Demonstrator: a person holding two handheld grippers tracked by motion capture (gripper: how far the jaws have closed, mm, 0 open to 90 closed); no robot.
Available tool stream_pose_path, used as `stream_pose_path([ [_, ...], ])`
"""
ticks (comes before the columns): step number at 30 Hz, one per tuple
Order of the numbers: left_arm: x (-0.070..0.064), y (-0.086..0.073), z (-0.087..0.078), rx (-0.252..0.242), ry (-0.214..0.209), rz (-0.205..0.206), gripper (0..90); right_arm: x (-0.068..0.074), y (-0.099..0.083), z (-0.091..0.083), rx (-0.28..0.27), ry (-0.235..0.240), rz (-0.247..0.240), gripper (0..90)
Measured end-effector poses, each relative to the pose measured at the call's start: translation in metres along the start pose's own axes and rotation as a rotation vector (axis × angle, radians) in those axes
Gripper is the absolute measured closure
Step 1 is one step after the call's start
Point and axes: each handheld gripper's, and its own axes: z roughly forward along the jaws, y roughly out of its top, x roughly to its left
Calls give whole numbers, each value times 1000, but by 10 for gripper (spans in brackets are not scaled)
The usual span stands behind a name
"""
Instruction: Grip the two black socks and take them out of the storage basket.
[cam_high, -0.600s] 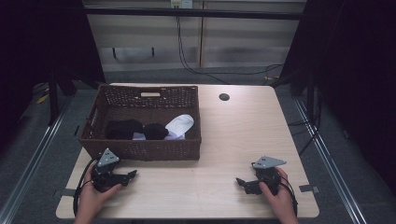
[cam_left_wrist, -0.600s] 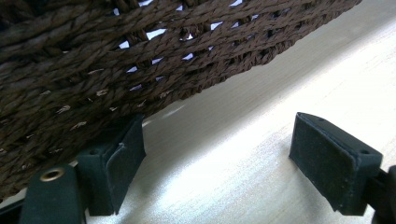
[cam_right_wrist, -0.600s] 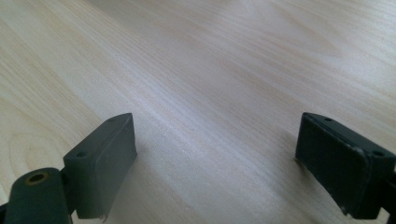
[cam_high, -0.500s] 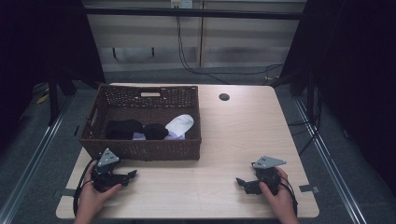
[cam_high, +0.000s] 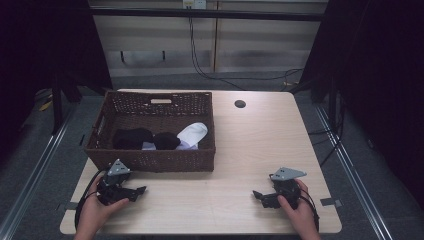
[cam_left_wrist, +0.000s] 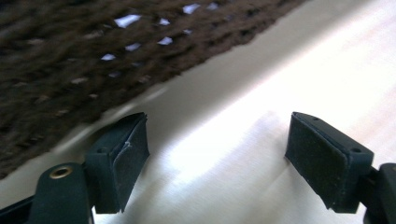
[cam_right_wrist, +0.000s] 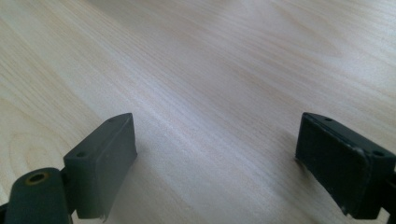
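Both grippers, left gripper (cam_high: 134, 190) and right gripper (cam_high: 261, 195), rest spread-jawed on table (cam_high: 220, 150).

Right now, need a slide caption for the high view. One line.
Two open hand-held grippers, left gripper and right gripper, rest on a wooden table before a wicker basket holding black socks and a white sock.

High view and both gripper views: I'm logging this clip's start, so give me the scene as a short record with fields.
surface: light wooden table
basket: brown wicker basket, on the table's left half
basket contents: black socks and a white sock
left hand-held gripper: open, jaws wide apart, low over the table just in front of the basket
right hand-held gripper: open, nothing between the jaws, over bare table near the front right
other: small dark round hole at the table's far side
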Motion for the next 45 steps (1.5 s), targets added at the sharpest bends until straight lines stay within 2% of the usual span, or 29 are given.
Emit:
stream_pose_path([
  [2,-3,4,-4,35,-4,23,203,0,0,0,0,1,0,116],
  [8,-5,12,-12,24,-34,23,203,0,0,0,0,1,0,116],
  [14,-5,26,-29,5,-54,23,203,0,0,0,1,1,2,116],
  [15,-5,32,-36,3,-58,28,203,0,0,0,1,0,2,116],
  [24,-4,57,-64,-2,-62,44,207,0,0,0,1,0,2,116],
  [28,-2,72,-78,-7,-67,64,213,0,0,0,1,1,1,116],
  [32,1,88,-88,-11,-54,75,213,0,0,0,1,1,1,116],
  [33,2,92,-91,-11,-63,75,214,0,0,0,1,0,2,116],
  [39,11,118,-95,-19,-55,72,213,0,0,0,1,0,2,116],
  [45,23,141,-85,-7,-40,71,213,0,0,0,1,0,1,116],
])
